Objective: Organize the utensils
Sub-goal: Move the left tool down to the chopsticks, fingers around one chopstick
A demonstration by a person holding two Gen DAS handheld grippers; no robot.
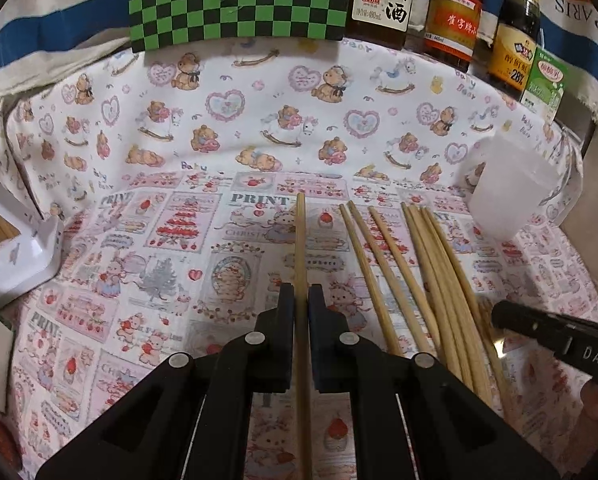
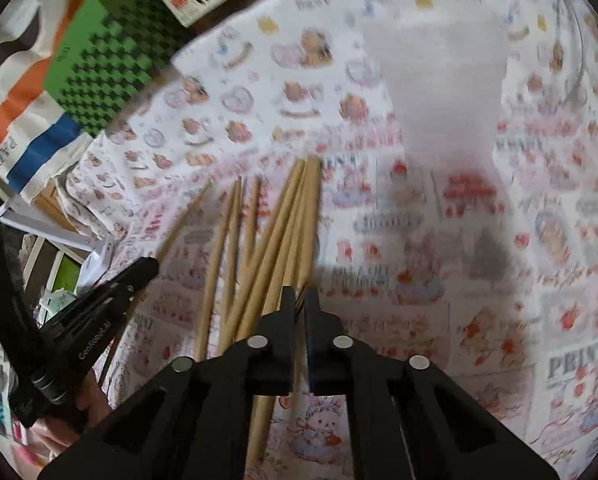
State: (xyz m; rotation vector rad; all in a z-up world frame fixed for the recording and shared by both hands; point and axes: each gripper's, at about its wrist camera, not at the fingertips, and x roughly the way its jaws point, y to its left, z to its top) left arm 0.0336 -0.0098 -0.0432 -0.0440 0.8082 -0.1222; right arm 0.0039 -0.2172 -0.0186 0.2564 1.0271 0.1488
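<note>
Your left claw (image 1: 301, 292) pinches single chopstick (image 1: 301, 240), stick running straight ahead over patterned cloth on bench (image 1: 179, 240). Loose chopsticks (image 1: 419, 264) lie fanned just right of it, near translucent cup (image 1: 511, 188) standing at cloth's right side. Your right claw (image 2: 300, 300) pressed together over bundle's near ends; view blurred, cannot tell whether stick is caught. Sauce bottles (image 1: 455, 12) and green checkered box (image 1: 239, 0) line back edge.
</note>
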